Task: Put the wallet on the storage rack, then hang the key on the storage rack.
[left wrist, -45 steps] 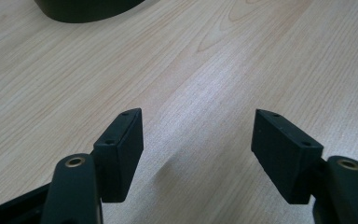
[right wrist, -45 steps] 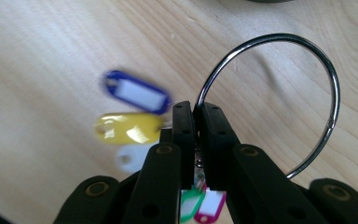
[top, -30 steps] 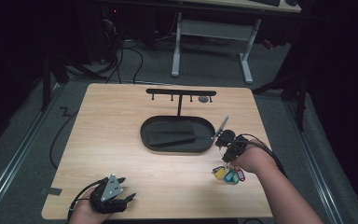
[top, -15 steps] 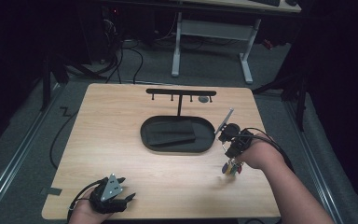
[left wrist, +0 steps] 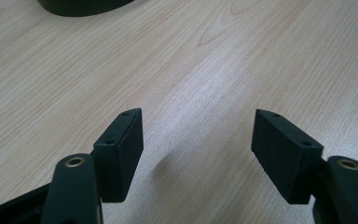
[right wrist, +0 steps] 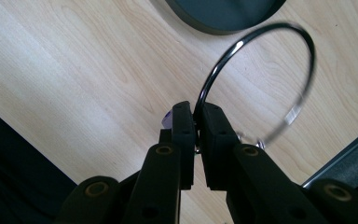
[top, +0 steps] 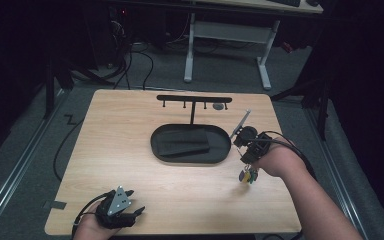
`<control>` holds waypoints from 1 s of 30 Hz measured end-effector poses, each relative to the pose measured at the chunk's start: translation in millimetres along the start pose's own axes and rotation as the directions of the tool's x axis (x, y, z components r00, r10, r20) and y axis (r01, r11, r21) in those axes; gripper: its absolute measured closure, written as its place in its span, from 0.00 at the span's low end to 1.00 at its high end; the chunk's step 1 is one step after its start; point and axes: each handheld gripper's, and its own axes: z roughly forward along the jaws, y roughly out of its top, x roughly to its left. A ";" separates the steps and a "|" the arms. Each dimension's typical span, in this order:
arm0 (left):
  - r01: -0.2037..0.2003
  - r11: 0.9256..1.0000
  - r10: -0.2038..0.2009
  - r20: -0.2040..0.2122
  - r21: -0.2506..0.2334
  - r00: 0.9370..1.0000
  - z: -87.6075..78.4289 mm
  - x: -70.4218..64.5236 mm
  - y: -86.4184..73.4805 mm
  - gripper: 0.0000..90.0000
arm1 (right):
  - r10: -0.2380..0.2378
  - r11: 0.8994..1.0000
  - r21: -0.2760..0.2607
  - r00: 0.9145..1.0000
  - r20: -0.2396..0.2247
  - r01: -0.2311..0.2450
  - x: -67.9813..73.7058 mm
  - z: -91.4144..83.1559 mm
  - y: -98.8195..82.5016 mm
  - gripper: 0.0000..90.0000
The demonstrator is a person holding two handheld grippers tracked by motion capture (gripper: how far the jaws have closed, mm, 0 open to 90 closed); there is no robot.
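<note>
A: Pinching the key ring (right wrist: 261, 79), the right gripper (right wrist: 196, 116) has its jaws shut on the thin steel hoop, near the table's (top: 130, 150) right edge, beside the black oval tray (top: 190, 144).

B: How will it handle?

A: Light and stiff, I judge, but slick, and the coloured tags (top: 248, 175) dangling below will likely swing. Gripping the wire itself looks soundest.

B: And the views?

A: The high view shows the tags and the hook rack (top: 194, 100) behind the tray; the right gripper view shows the grip. The left gripper (top: 117, 209) rests at the near-left corner, jaws wide, empty.
</note>
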 end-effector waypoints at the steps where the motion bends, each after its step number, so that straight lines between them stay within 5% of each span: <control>1: 0.000 1.000 0.000 0.000 0.000 1.000 0.0 0.0 -0.1 0.38 | 0.002 1.000 -0.003 1.000 0.001 -0.002 0.2 -0.9 0.4 0.95; 17: 0.001 1.000 -0.001 0.000 0.002 1.000 -0.2 0.4 -0.5 0.38 | -0.001 0.999 -0.037 1.000 0.020 0.002 -1.1 -13.6 11.4 0.95; 30: 0.007 1.000 -0.007 -0.004 0.000 1.000 -0.7 1.9 -1.8 0.38 | 0.029 0.997 -0.071 0.999 0.031 -0.026 -20.4 -28.5 28.2 0.95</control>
